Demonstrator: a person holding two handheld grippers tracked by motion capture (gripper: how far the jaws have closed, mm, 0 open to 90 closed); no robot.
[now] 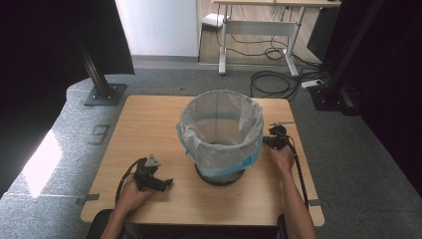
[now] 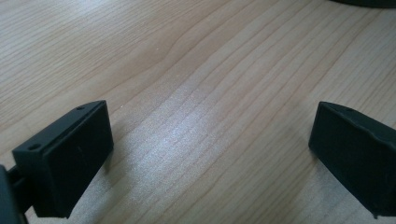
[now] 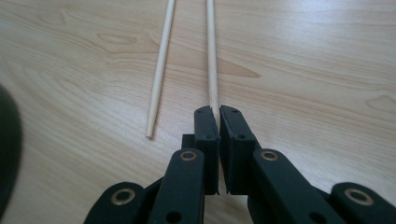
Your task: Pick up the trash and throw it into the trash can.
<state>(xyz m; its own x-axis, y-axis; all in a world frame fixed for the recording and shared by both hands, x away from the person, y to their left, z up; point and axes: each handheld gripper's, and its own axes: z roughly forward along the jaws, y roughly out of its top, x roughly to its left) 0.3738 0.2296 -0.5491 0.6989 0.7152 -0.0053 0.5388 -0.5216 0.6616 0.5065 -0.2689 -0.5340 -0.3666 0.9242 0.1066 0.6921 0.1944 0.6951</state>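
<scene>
Right gripper (image 3: pixel 218 109): jaws are pinching shut on the near end of one chopstick (image 3: pixel 212 56), just beside the lined bin (image 1: pixel 221 137).
Held chopstick: running straight ahead from the jaw tips, lying on the wooden table (image 3: pixel 317 70).
Second chopstick (image 3: pixel 160 65): lying just left of it, untouched.
Left gripper (image 2: pixel 210 154): jaws are standing wide apart, holding nothing, resting low over bare tabletop.

The high view looked forward and down from above the table's (image 1: pixel 149 119) near edge. Each gripper view sat low and close over the wooden tabletop, which all three shared; the left one also caught the bin's (image 2: pixel 364 3) base.
</scene>
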